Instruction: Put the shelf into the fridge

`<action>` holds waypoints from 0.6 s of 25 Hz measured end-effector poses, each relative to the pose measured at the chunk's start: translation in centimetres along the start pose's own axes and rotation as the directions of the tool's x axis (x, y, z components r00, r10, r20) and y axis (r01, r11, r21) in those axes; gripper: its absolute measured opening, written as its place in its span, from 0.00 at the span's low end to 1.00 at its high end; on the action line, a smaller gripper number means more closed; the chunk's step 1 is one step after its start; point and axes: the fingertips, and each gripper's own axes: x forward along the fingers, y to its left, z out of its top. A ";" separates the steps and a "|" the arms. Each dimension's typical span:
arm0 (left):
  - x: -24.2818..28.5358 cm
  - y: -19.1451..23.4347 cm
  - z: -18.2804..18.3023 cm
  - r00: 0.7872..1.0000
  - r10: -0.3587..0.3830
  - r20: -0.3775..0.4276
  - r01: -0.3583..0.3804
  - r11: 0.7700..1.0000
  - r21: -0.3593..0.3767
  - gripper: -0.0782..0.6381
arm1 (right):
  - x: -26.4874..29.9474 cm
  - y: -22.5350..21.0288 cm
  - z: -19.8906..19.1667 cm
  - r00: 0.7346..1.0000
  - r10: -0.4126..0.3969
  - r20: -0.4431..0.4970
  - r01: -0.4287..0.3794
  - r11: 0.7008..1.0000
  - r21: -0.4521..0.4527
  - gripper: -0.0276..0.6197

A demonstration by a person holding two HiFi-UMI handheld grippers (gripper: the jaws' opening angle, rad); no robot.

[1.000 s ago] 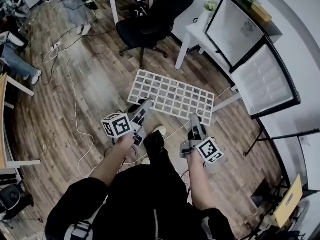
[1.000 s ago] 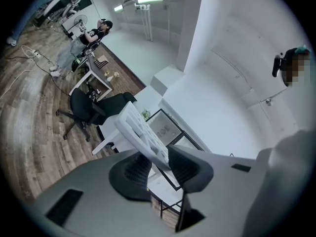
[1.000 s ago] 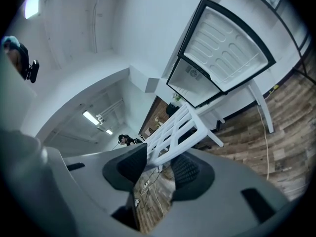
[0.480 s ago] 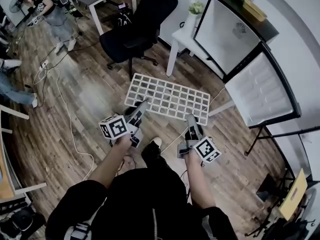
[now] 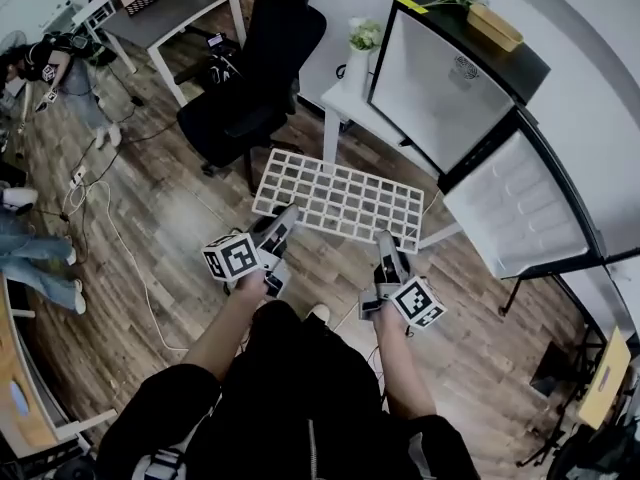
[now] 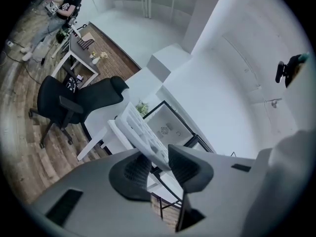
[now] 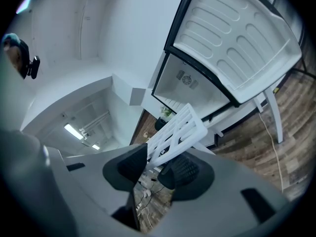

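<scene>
1. Shelf (image 5: 340,200), the white grid one, is in the air in the head view. It is held about level above the wooden floor (image 5: 150,258) and is not yet in the fridge (image 5: 437,88). Your left gripper (image 5: 283,216) is clamped on its near long edge close to the left corner. Your right gripper (image 5: 386,240) grips the same edge close to the right corner. The fridge stands beyond the far right corner of the shelf, with its door (image 5: 520,213) swung open. A black chair (image 5: 250,78) and a small white table (image 5: 345,103) are near the far edge.

2. In the left gripper view, both pads of the left gripper (image 6: 159,162) press on the rim of the shelf (image 6: 143,131), so the jaws are closed on it. The shelf runs away from you toward the open fridge (image 6: 170,127). The chair (image 6: 74,102) is at the left.

3. In the right gripper view, the right gripper (image 7: 158,168) has its jaws rather wide, but they bite on the shelf (image 7: 178,131) at its rim. Behind the shelf you see the fridge cavity (image 7: 190,85), and above it the open door (image 7: 237,43).

4. As I judge it, the pick-up is done and the carrying is under way. What is left: bring the far edge to the opening, level it with the supports inside, push it in, then release. I cannot see these supports from here.
</scene>
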 end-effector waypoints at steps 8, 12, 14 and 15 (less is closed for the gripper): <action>6.2 0.4 1.6 0.997 -0.056 -0.047 0.055 0.998 -0.015 0.28 | 2.9 -1.3 3.2 0.997 -0.051 0.054 0.051 0.999 0.008 0.29; 10.9 0.8 2.0 0.989 -0.108 -0.098 0.106 0.994 -0.027 0.28 | 4.4 -2.7 5.3 0.988 -0.096 0.117 0.094 0.995 0.029 0.29; 13.4 1.2 2.4 0.984 -0.129 -0.123 0.126 0.991 -0.032 0.28 | 5.6 -3.1 6.4 0.984 -0.106 0.143 0.103 0.994 0.026 0.29; 14.7 1.4 2.6 0.980 -0.140 -0.139 0.136 0.990 -0.034 0.28 | 6.2 -3.5 7.0 0.981 -0.114 0.156 0.112 0.993 0.025 0.29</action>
